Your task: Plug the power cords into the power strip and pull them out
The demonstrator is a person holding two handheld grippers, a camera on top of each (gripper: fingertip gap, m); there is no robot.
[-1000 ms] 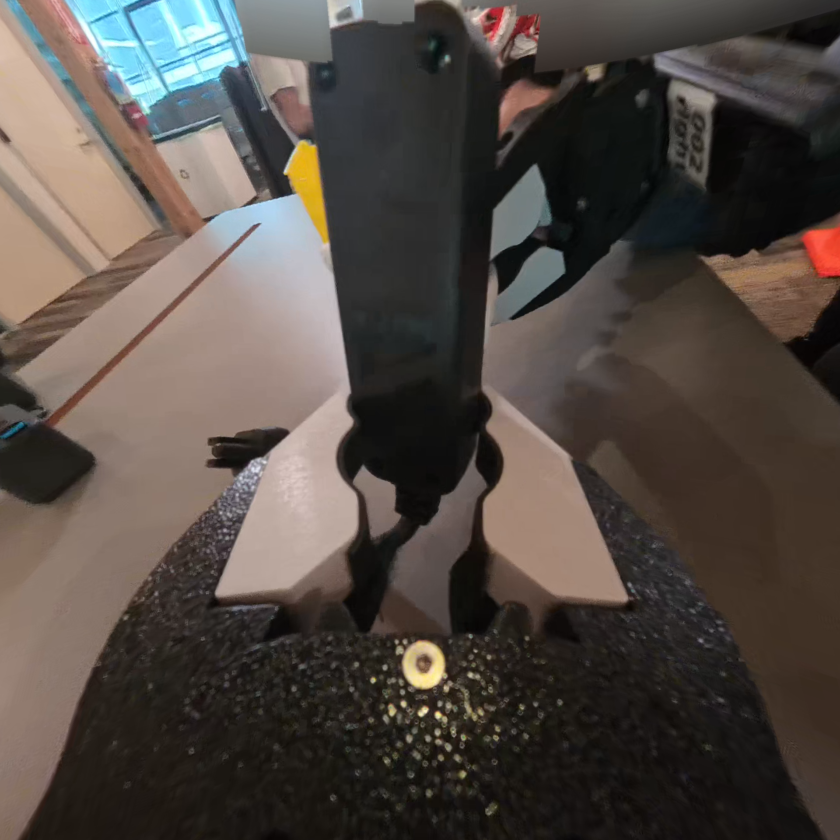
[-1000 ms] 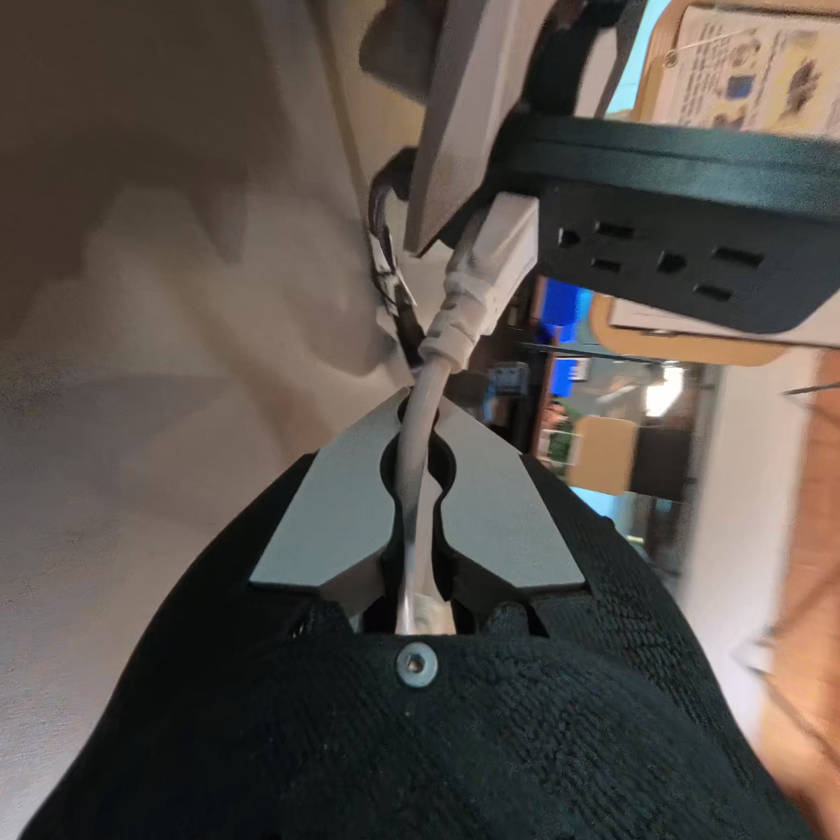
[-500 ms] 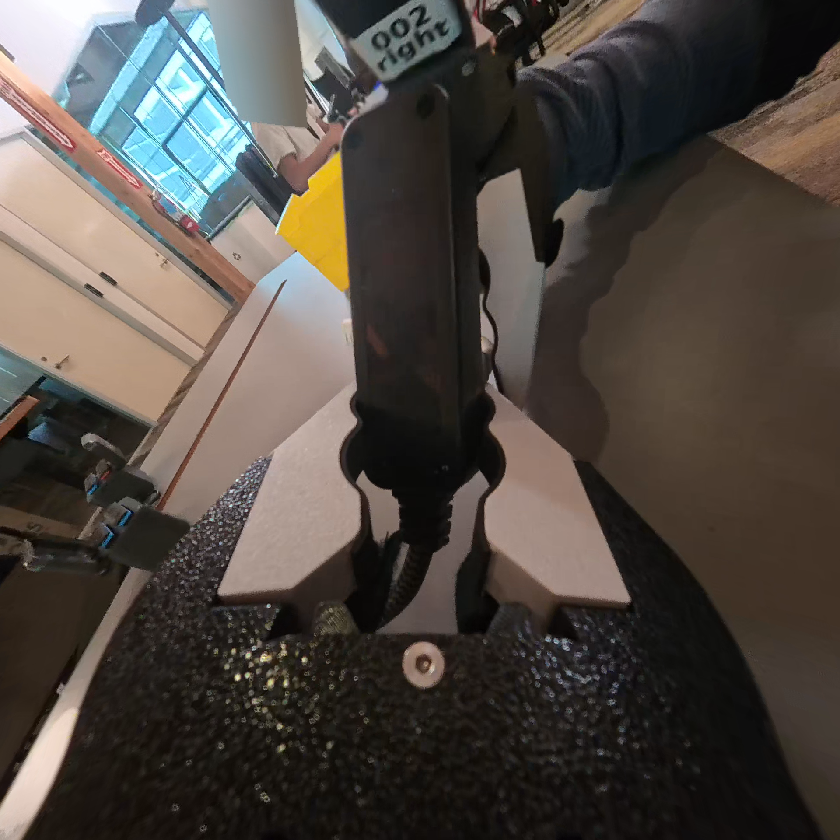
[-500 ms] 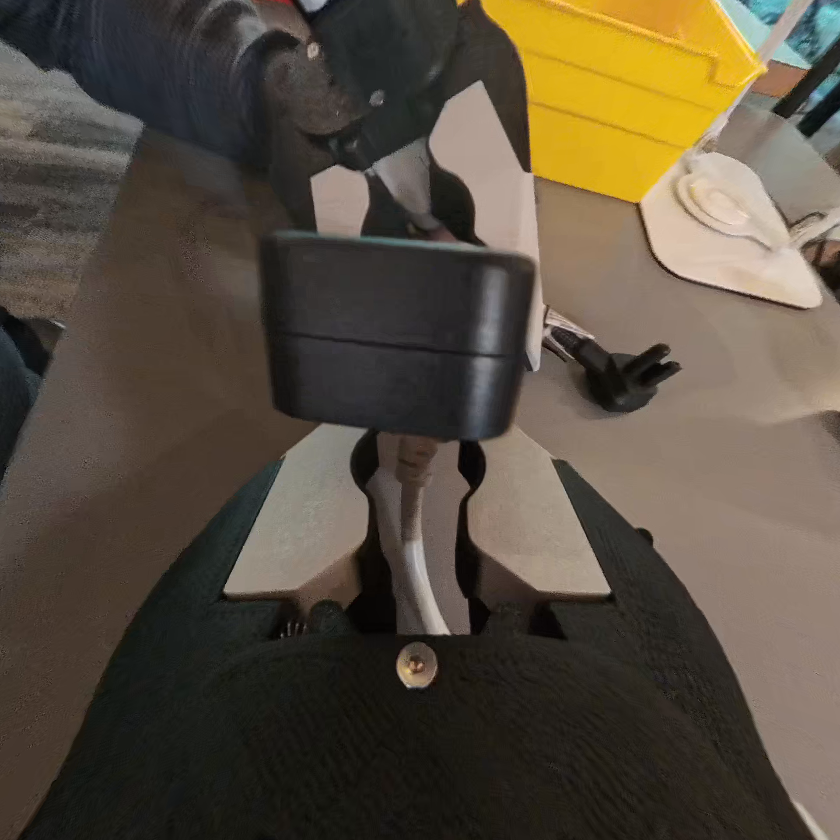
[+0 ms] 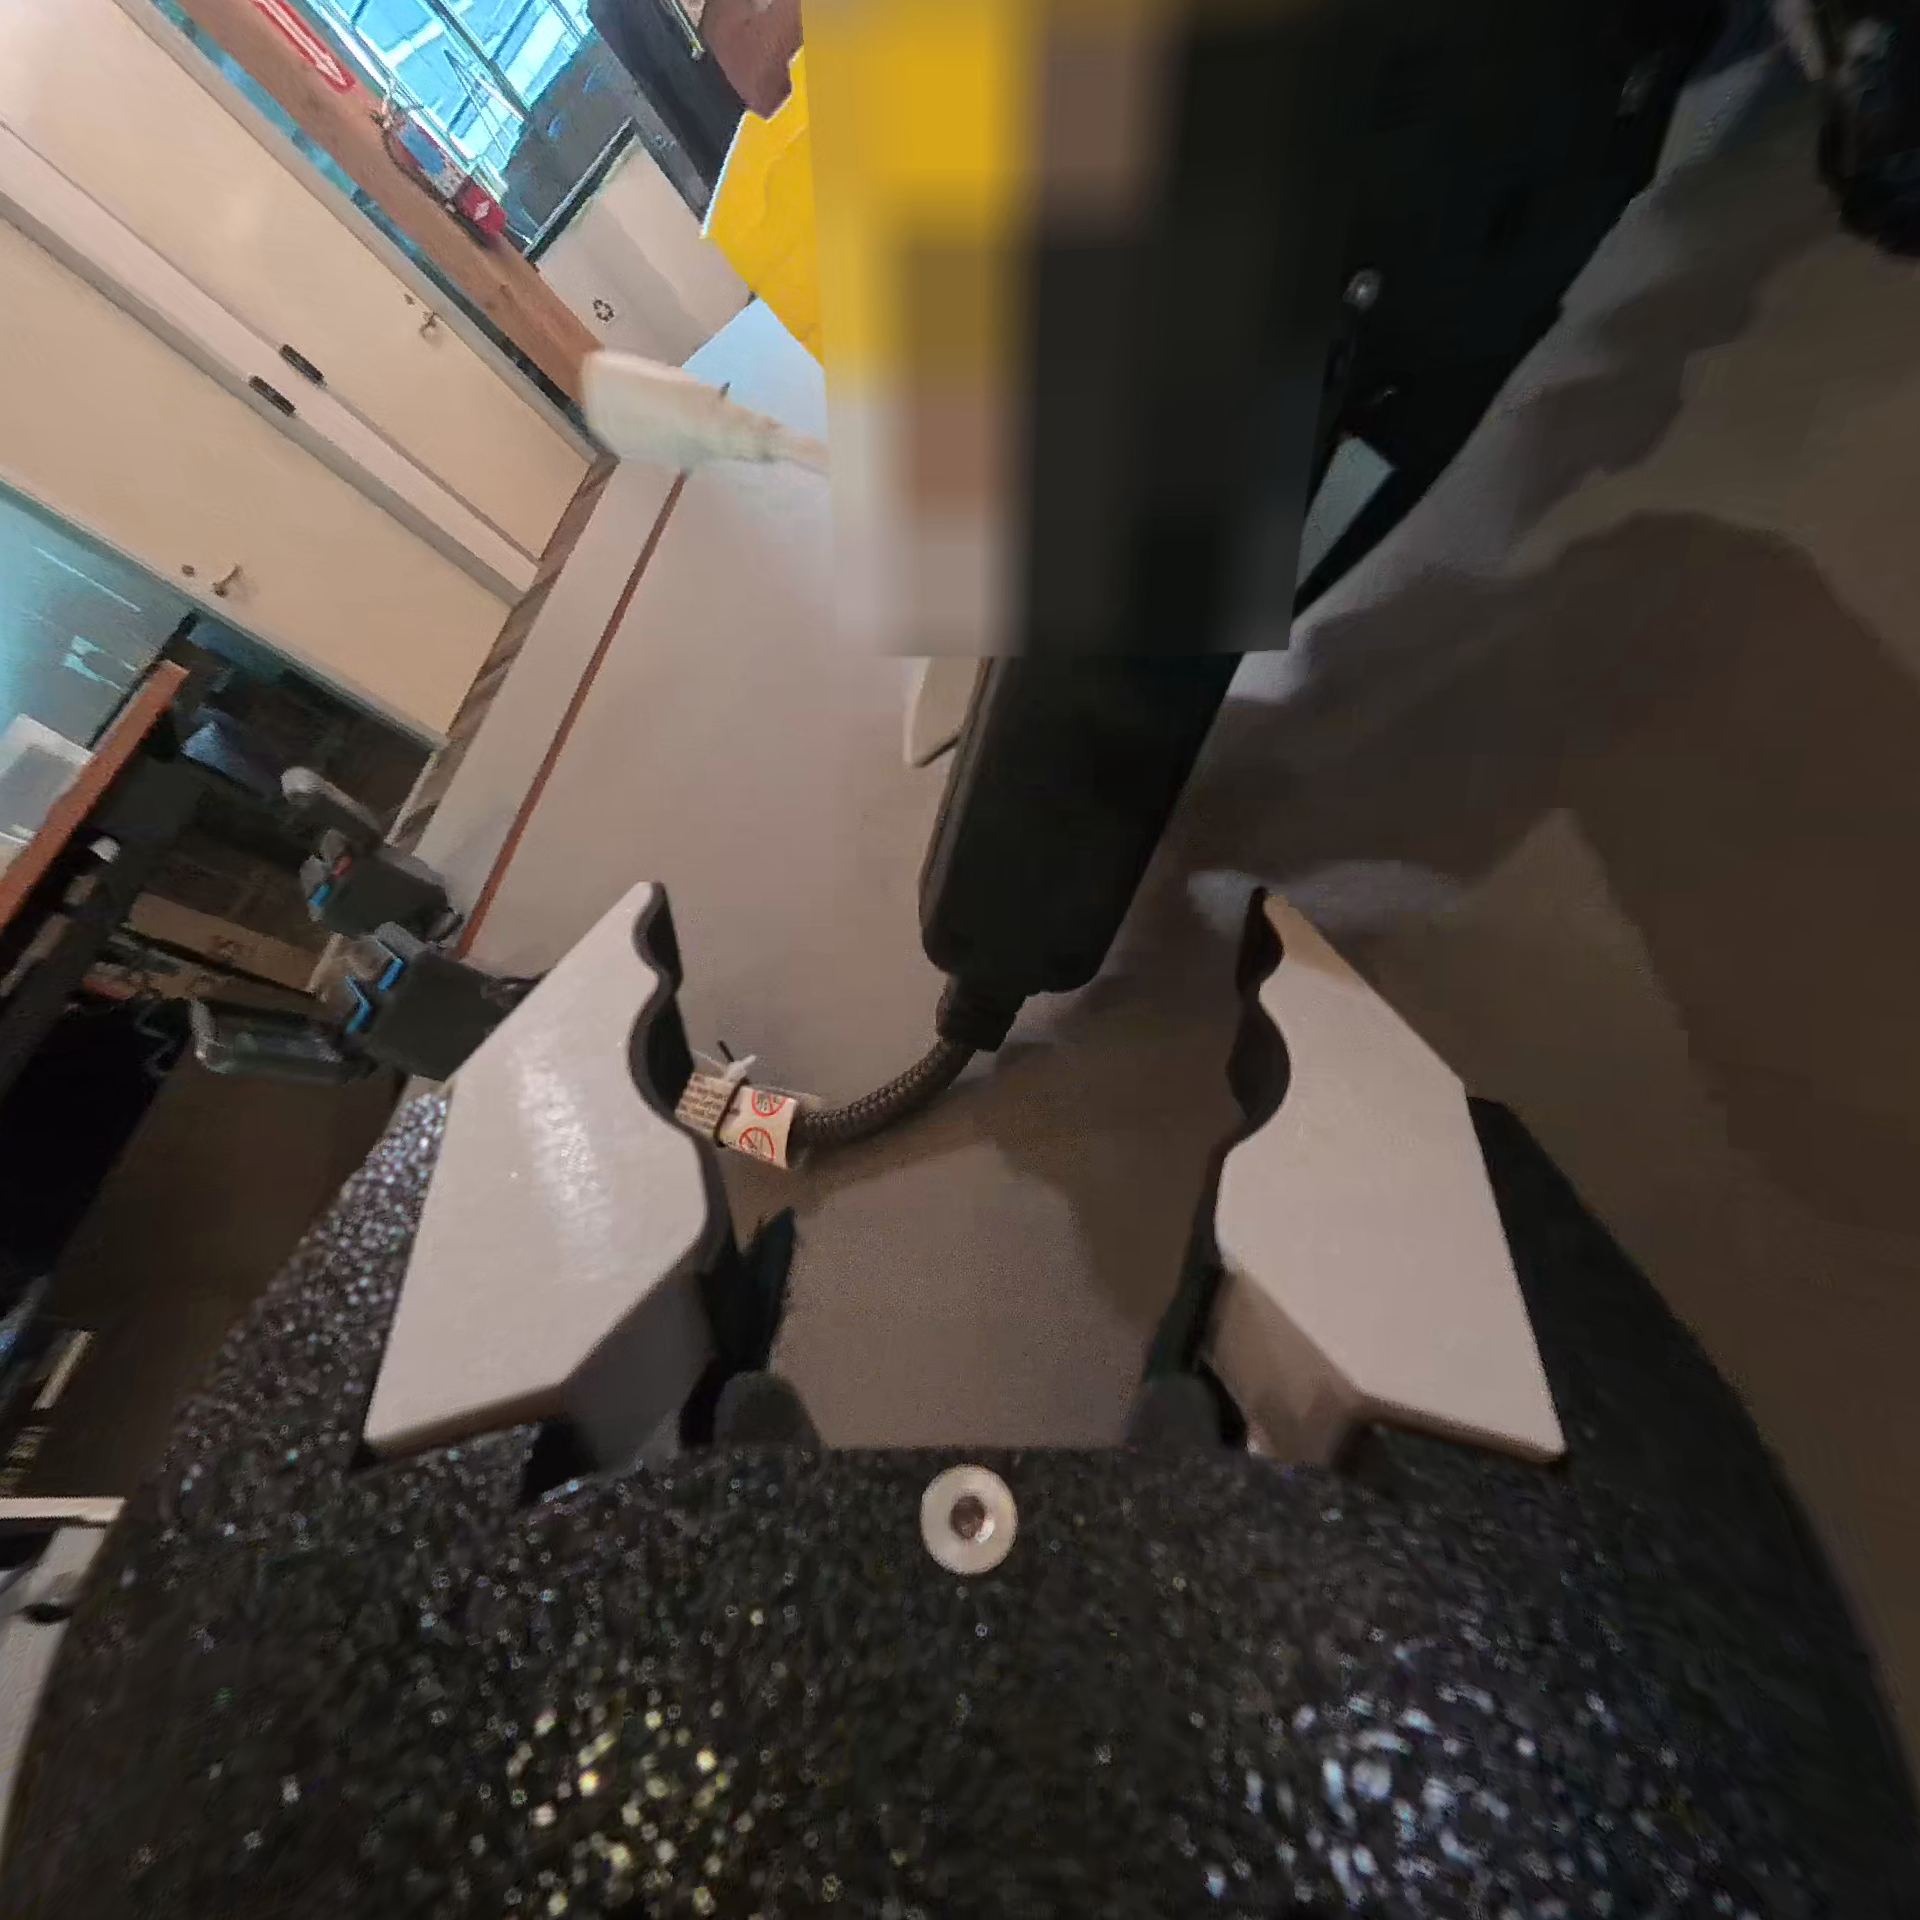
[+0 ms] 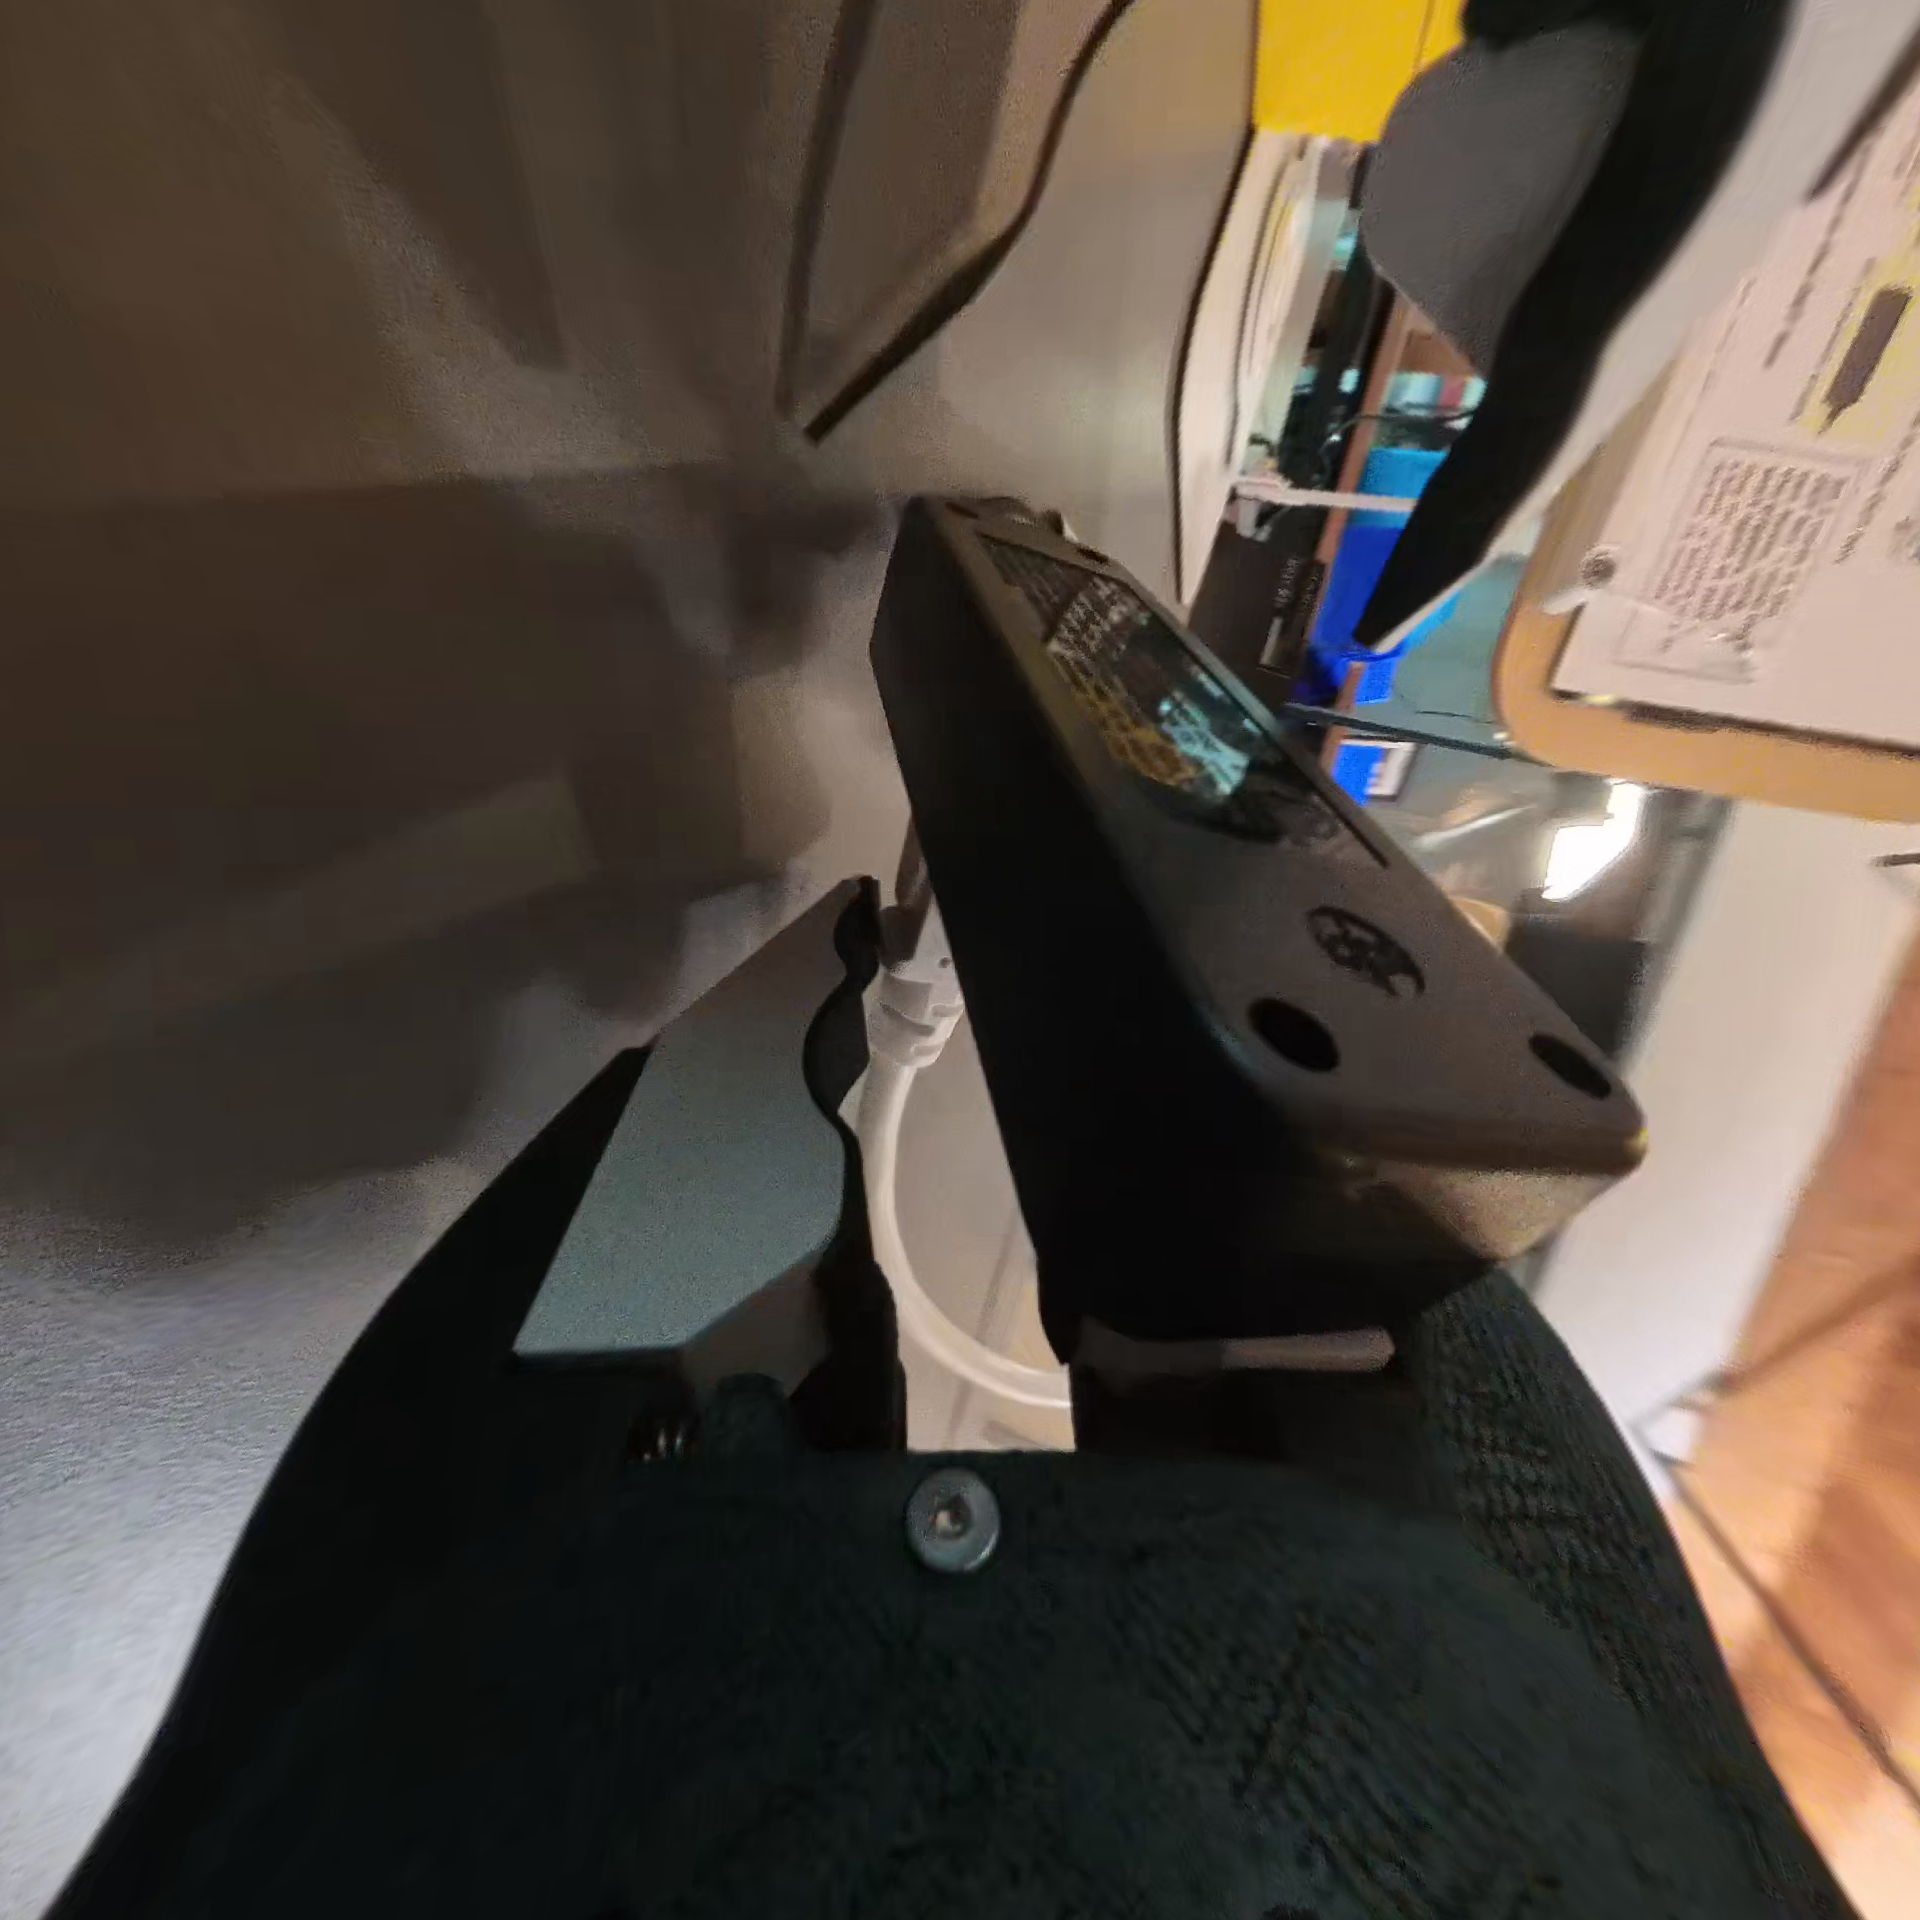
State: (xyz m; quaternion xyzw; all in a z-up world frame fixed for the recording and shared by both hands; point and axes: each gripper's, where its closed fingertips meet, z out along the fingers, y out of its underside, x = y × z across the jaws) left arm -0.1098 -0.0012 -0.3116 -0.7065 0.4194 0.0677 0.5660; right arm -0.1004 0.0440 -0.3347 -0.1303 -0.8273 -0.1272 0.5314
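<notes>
Black and oblong, the plastic power strip (image 5: 1049, 831) is seen in the middle of the left wrist view, standing beyond the left gripper (image 5: 956, 914) rather than between its pads; the two grey fingers (image 5: 561, 1174) are spread wide and nothing is held between them. A braided black cord (image 5: 883, 1101) leaves the strip's lower end and curves toward the lower left, where a small white tag (image 5: 743, 1114) is wrapped around it. A white plug (image 5: 675, 416) is shown at the upper left, blurred, above the grey table top (image 5: 707, 748), and the edge of a yellow plastic bin (image 5: 769, 218) appears at the top. In the right wrist view the same power strip (image 6: 1195, 935) fills the centre, its underside turned upward and to the right, covering the right-hand finger of the right gripper (image 6: 935, 935). A white power cord (image 6: 914, 1195) is seen looping between the left finger (image 6: 707, 1164) and the strip, its plug end apparently seated in the strip's hidden face. With one finger concealed, it cannot be told whether this gripper is closed or parted.
</notes>
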